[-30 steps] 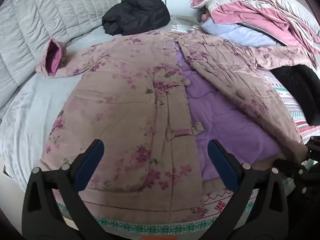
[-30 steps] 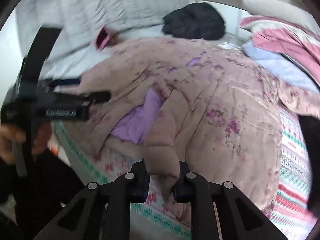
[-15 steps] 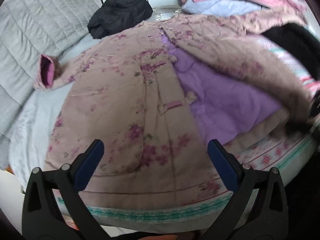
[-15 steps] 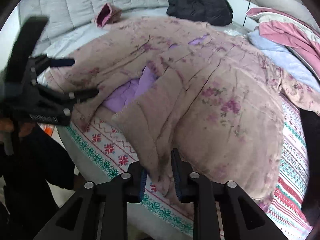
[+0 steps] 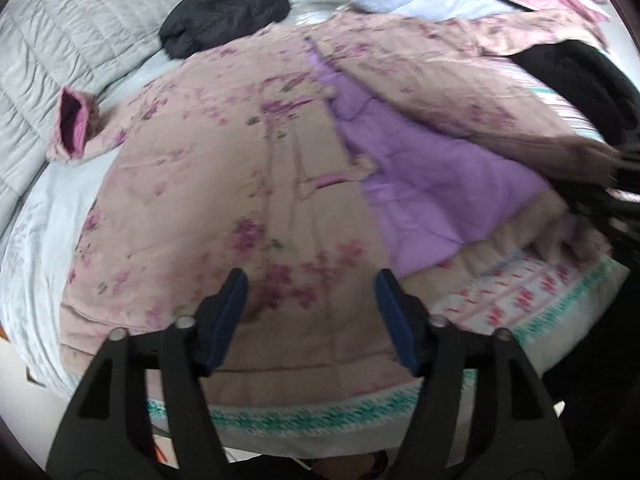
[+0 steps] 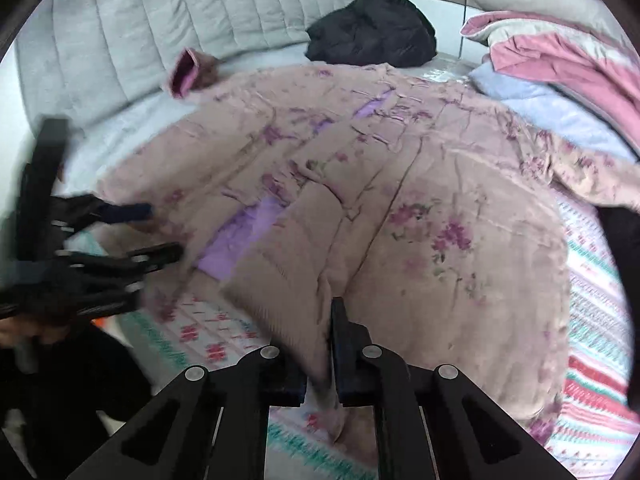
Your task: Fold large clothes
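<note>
The bed (image 5: 36, 216) carries everything here: a large floral padded coat (image 5: 192, 200) lies spread front-up across it, one front panel thrown open so the purple lining (image 5: 432, 200) shows, with a patterned blanket (image 5: 532, 300) under the hem and a heap of bedding (image 6: 560, 64) and a black jacket (image 6: 372, 36) near the far side. Because the coat is bulky and slack, the main risk is that pulling one corner drags the whole garment toward the bed's edge instead of laying the panel flat, and the hem already hangs close to that edge. The open panel could also land crooked or bunched over the lining, since the far sleeve (image 6: 592, 176) is draped toward the bedding and the cuff (image 5: 72, 124) of the other sleeve lies out to the side, so either may snag or twist the body. The right hand-held gripper (image 6: 320, 376) is clamped on the lower corner of the open panel; the bite looks thin, and thick quilting could slip out under tension. The left hand-held gripper (image 5: 312, 316) hovers with jaws apart over the hem, holding nothing, so nothing pins the coat down.
</note>
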